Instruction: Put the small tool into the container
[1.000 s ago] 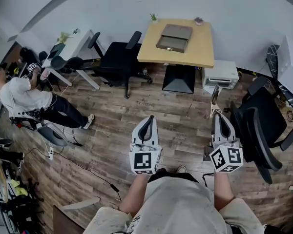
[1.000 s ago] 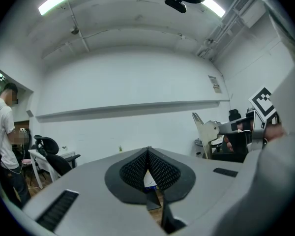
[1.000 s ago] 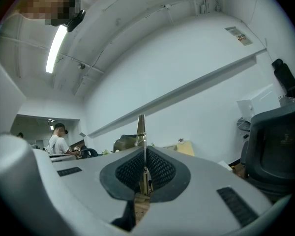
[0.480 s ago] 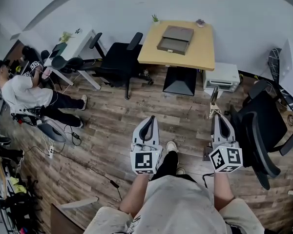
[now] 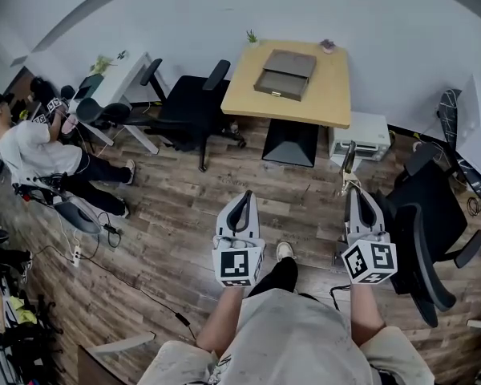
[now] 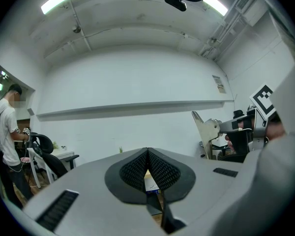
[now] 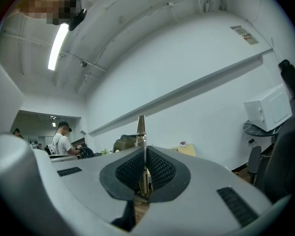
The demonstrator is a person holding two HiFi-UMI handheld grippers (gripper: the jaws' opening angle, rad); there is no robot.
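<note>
Stands on the wood-plank floor [image 5: 184,207] with both arms out level in front, one hand-held gripper in each hand.

Pinches the small tool [image 7: 141,127] in the right hand-held gripper [image 7: 144,154], pads pressed together on the slim metal shaft, pointed end poking up past the jaw tips. From the head view, shows as a thin metallic sliver jutting forward out of that hand-held gripper, toward a white box-shaped unit [image 5: 361,131] on the floor.

Holds the left hand-held gripper [image 6: 147,154] pressed together as well, pads meeting at the tips with nothing between them, only a narrow slit lower down open to the room behind. Carries it beside the right one, apart from it, pointing the same way.

Well ahead, on the tan wooden surface [image 5: 329,95] against the wall: the container [image 5: 285,64], a flat brown box, far from the tool and from both hand-held grippers. At the back edge of that surface, a small green plant [image 5: 251,36]. Beneath it, a black box-like thing [image 5: 293,139]. Left of the surface, a black office chair [image 5: 188,103]. Just beside the right hand-held gripper, on its outer side, a second black chair [image 5: 425,215]. Far off to the left, another person [image 5: 28,147] near a white surface [image 5: 124,70].
</note>
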